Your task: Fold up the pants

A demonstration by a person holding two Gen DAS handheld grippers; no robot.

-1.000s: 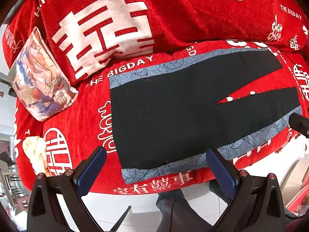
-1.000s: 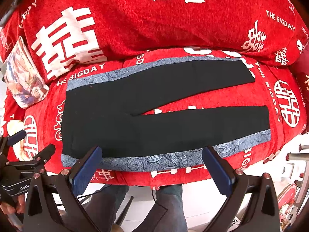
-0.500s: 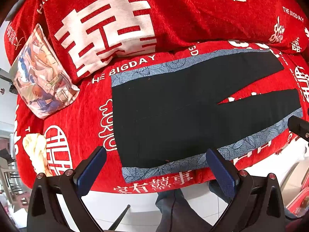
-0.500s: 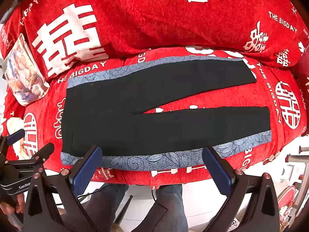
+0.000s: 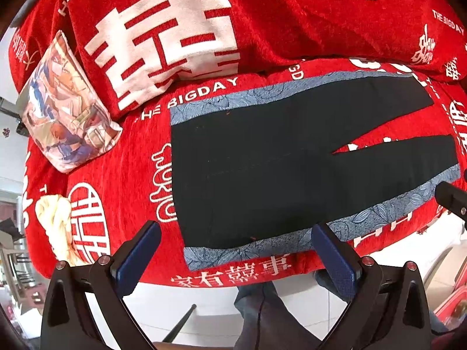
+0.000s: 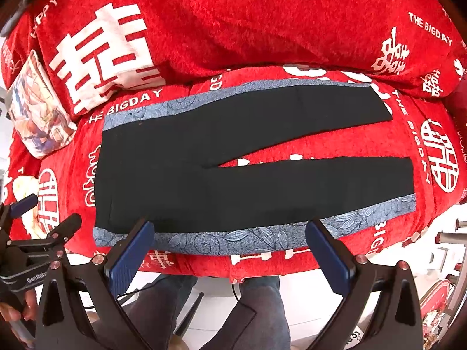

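Black pants [image 6: 181, 180] with blue patterned side stripes lie flat on a red sofa seat [image 6: 335, 145], waist to the left, both legs spread apart toward the right. The same pants [image 5: 262, 169] fill the middle of the left wrist view. My left gripper [image 5: 233, 250] hovers open over the sofa's front edge near the waist's near corner, nothing between its fingers. My right gripper [image 6: 230, 248] is open too, held above the near leg's blue stripe [image 6: 262, 237] without touching it. The left gripper [image 6: 38, 218] also shows at the lower left of the right wrist view.
A printed cushion [image 5: 64, 108] leans at the sofa's left end, with a cream cloth [image 5: 55, 218] below it. Red back cushions [image 6: 233, 29] rise behind the pants. The person's legs [image 6: 256, 306] stand on white floor by the sofa front. Metal furniture [image 6: 455, 233] sits at far right.
Both views have crept slightly closer to the sofa and a little lower. The pants lie unmoved and both grippers stay open.
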